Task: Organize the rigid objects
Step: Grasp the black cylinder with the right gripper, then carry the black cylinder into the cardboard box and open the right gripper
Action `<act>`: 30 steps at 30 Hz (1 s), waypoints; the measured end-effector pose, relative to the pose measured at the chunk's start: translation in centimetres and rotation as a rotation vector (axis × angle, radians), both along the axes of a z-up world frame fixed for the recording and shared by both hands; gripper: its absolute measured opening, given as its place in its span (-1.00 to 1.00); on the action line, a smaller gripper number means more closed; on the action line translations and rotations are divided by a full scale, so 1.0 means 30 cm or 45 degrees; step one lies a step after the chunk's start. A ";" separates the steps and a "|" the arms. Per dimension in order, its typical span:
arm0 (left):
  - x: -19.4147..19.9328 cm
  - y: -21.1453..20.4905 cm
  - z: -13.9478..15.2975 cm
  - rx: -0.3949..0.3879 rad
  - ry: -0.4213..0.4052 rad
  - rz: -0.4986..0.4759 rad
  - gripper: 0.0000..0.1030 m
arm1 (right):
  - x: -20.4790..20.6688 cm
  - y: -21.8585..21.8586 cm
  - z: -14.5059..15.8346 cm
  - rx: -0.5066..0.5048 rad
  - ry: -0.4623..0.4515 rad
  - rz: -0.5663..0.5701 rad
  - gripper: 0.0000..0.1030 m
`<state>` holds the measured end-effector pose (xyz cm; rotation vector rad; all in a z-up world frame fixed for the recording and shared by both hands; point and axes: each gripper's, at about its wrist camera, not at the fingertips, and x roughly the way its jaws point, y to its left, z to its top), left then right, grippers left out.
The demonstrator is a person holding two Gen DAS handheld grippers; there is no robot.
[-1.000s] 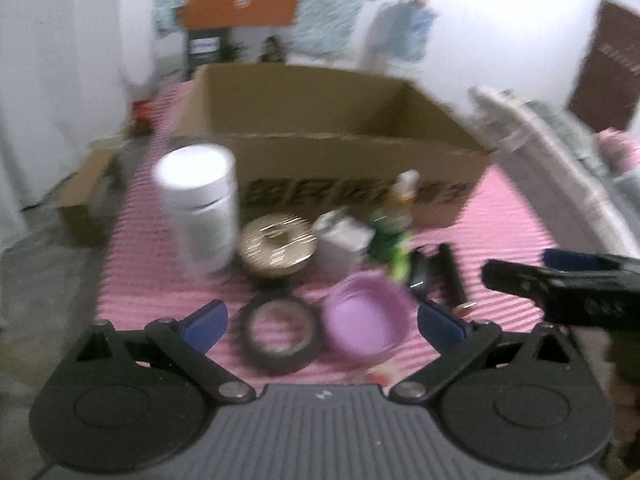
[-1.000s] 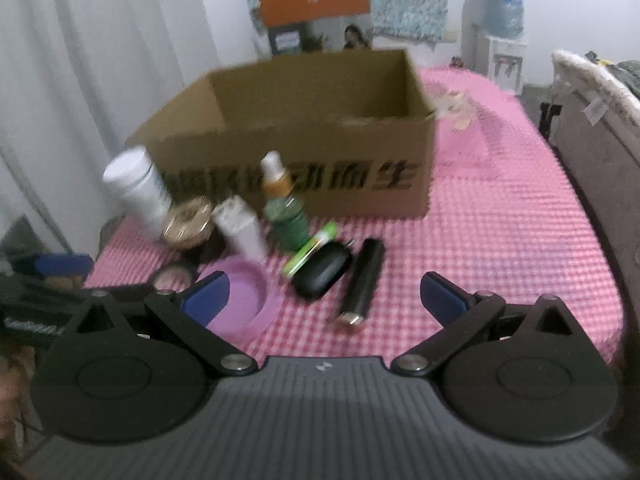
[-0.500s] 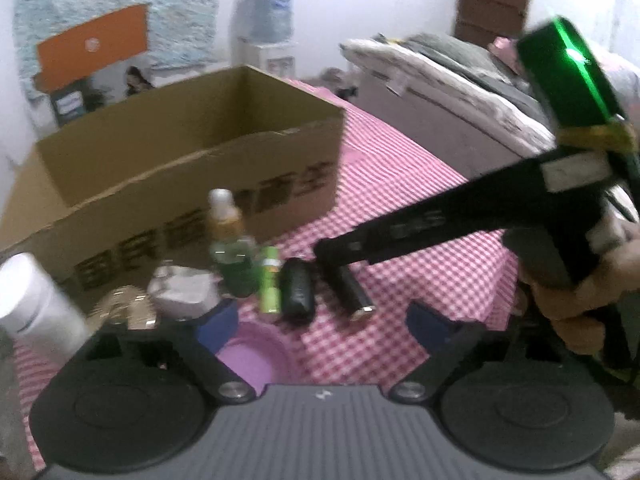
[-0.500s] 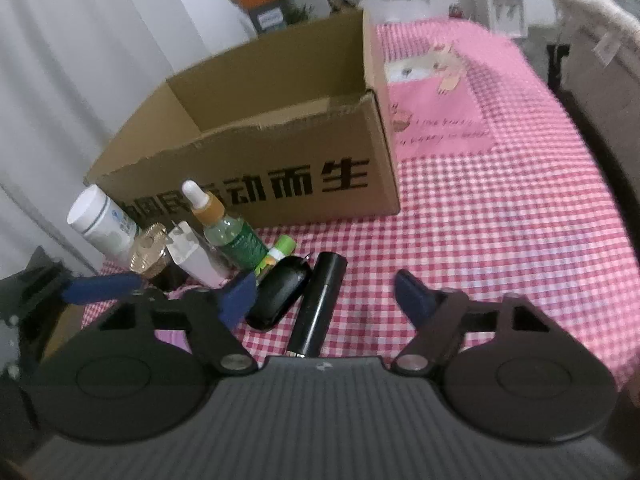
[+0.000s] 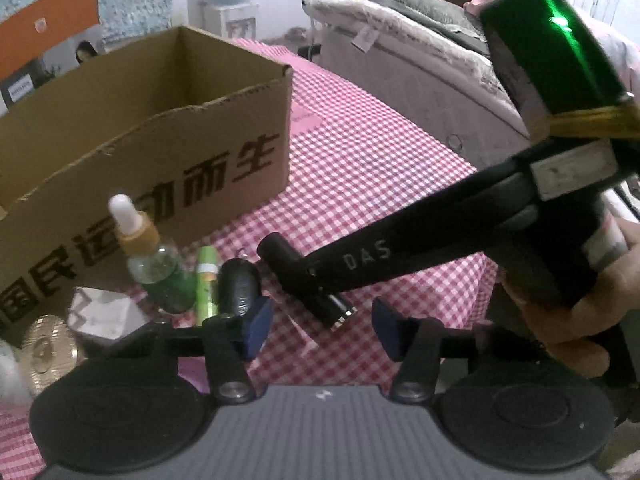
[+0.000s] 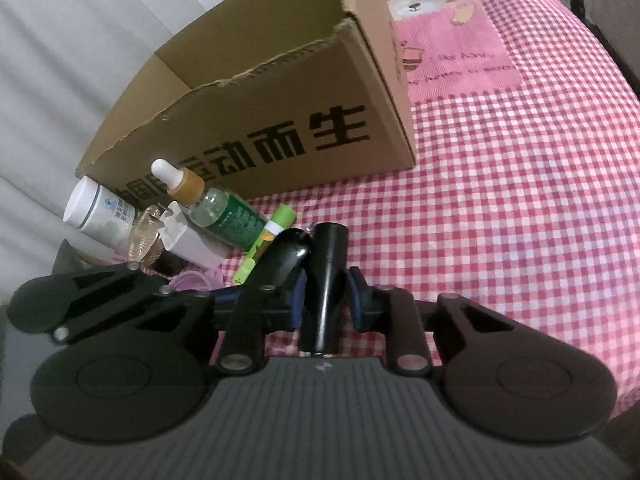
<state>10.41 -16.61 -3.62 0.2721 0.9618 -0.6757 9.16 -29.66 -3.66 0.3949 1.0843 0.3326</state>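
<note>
Black tube (image 6: 325,280): lies on the red-and-white checked tabletop (image 6: 500,220), lengthwise between the blue pads (image 6: 355,296) of the right tool (image 6: 325,298); its metal-rimmed end shows in the left view under the right tool's arm.
Right tool: jaws closing, both pads against the tube's sides, so it is grasping the tube; a person's hand (image 5: 576,320) holds its handle.
Left tool (image 5: 320,326): jaws closing with only checked cloth between them; its left pad (image 5: 256,326) sits just beside the black oval case (image 5: 239,286), whether touching I cannot tell.
Cardboard box (image 6: 260,92): open-topped, printed with black characters, standing behind the row of objects.
Row in front of the box: white jar (image 6: 96,210), gold round lid (image 6: 145,240), white plug-like block (image 6: 188,242), dropper bottle (image 6: 216,210) with green label, green stick (image 6: 266,242), then the oval case next to the tube.
Purple dish (image 6: 196,280): partly hidden behind the left tool's arm in the right view.
</note>
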 end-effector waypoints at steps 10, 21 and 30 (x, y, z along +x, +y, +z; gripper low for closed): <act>0.067 -0.067 -0.060 0.025 0.121 -0.005 -0.07 | -0.008 -0.057 -0.011 0.076 0.048 -0.030 -0.59; 0.053 -0.025 -0.046 -0.056 0.115 0.046 -0.09 | -0.023 -0.087 -0.011 0.156 0.040 -0.061 -0.59; -0.022 0.099 0.224 -0.154 -0.127 0.086 -0.08 | -0.081 -0.013 0.240 0.151 -0.178 -0.016 -0.59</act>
